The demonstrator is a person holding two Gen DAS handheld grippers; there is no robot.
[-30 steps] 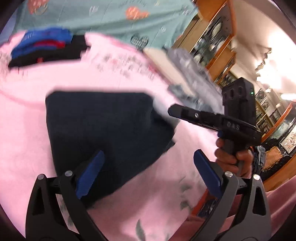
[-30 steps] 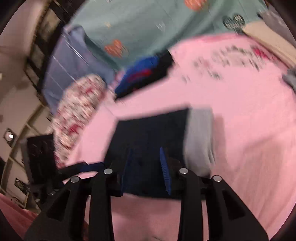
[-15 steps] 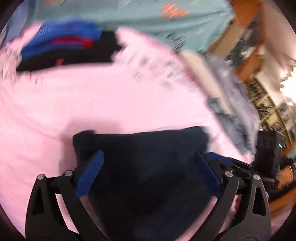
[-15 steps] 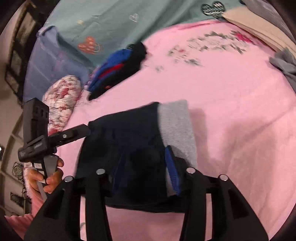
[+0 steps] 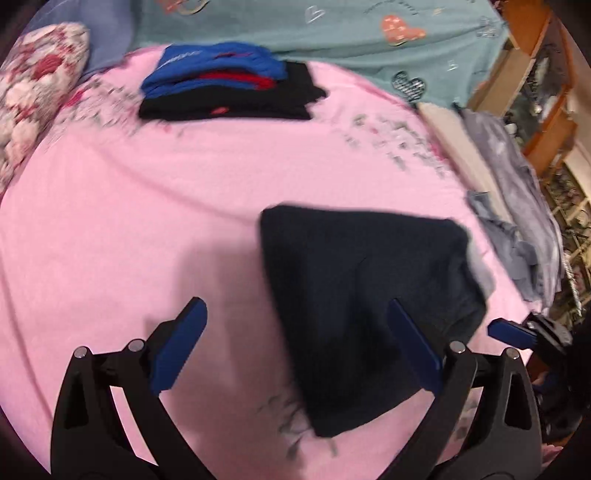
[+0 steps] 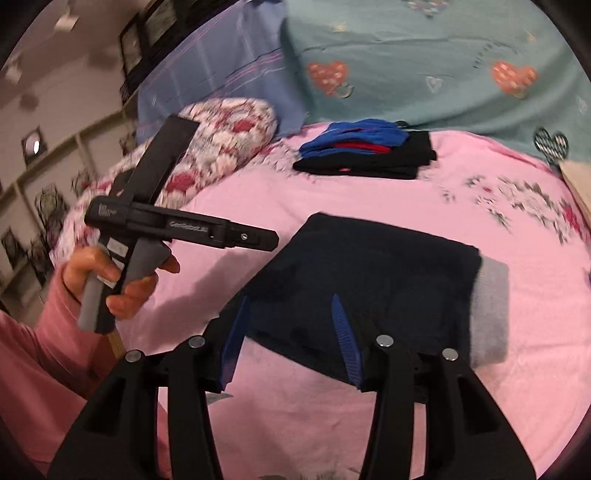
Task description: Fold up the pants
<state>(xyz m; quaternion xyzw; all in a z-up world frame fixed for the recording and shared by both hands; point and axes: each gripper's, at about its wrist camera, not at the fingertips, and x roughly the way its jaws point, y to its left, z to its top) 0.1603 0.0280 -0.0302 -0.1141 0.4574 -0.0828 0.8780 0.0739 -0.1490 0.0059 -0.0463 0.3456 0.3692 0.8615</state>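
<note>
Dark navy folded pants (image 5: 369, 295) (image 6: 369, 280) lie flat on the pink bedsheet (image 5: 147, 192), a grey band (image 6: 489, 310) showing at their right end. My left gripper (image 5: 295, 332) is open and hovers over the sheet; its right finger overlaps the pants' left part and nothing is between the fingers. In the right wrist view, a hand in a pink sleeve holds the left gripper (image 6: 266, 240) above the sheet, left of the pants. My right gripper (image 6: 291, 332) stands open with the pants' near edge between its fingers; its blue tip (image 5: 513, 332) shows beside the pants' right corner.
A stack of folded blue, red and black clothes (image 5: 229, 85) (image 6: 365, 155) lies at the back of the bed. A floral pillow (image 6: 221, 136) sits at the back left, a teal heart-print blanket (image 5: 332, 33) behind. Grey and beige garments (image 5: 509, 192) are piled at the right edge, wooden shelves beyond.
The left gripper has swung left and drawn back off the pants. The right gripper's fingers have spread wider apart over the pants' near edge. The pants lie still, folded.
</note>
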